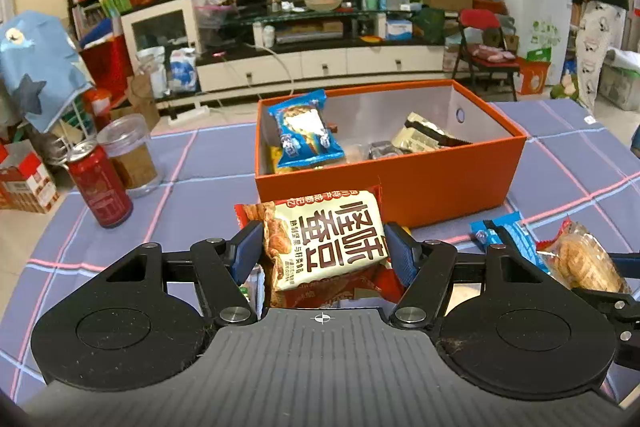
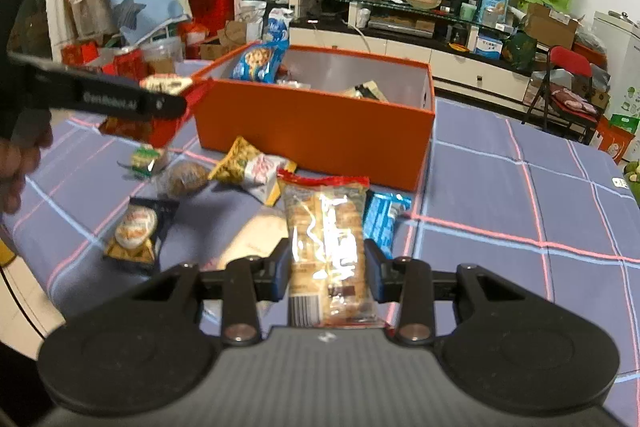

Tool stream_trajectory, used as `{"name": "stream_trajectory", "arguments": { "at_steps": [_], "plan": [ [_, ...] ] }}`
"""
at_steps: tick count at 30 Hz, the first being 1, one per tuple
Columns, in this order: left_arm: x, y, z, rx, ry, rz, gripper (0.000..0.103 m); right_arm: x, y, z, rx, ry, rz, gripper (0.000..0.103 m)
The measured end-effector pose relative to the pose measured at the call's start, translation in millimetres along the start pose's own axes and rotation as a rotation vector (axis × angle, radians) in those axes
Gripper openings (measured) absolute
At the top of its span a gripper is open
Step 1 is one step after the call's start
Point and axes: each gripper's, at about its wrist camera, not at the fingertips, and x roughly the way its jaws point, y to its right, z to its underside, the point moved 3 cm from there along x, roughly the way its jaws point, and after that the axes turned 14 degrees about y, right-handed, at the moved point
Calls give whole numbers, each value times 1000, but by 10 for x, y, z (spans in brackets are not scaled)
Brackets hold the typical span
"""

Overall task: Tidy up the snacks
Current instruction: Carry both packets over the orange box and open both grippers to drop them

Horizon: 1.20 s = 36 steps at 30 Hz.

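Observation:
My left gripper (image 1: 325,251) is shut on a red and cream snack packet (image 1: 326,243) and holds it above the cloth, just short of the orange box (image 1: 384,183). The box holds a blue snack bag (image 1: 306,133) and several other packets. In the right wrist view the left gripper (image 2: 120,101) shows from the side with the red packet (image 2: 160,125) near the box (image 2: 316,131). My right gripper (image 2: 326,271) is shut on a clear packet of biscuits (image 2: 326,247) over the table.
A blue wrapper (image 2: 384,217), a yellow-white packet (image 2: 250,169), a dark packet (image 2: 138,231), a brown round snack (image 2: 186,179) and a small green one (image 2: 146,159) lie on the checked cloth (image 2: 520,211). A red can (image 1: 98,185) and a clear jar (image 1: 130,155) stand at left.

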Motion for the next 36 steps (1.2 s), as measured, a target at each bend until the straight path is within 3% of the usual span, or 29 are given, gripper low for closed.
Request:
{"name": "stream_trajectory", "arguments": {
  "at_steps": [17,21,30,36],
  "plan": [
    [39,-2,-83,5,24,-23,44,65,-109,-330,30,68,6,40],
    [121,-47,-207,-30,35,7,44,180,-34,-534,35,103,20,39],
    [489,-239,-587,-89,79,8,44,945,374,-1129,137,157,47,39],
    [1139,-107,-815,-105,60,45,47,1473,514,-1242,167,165,52,40]
  ]
}}
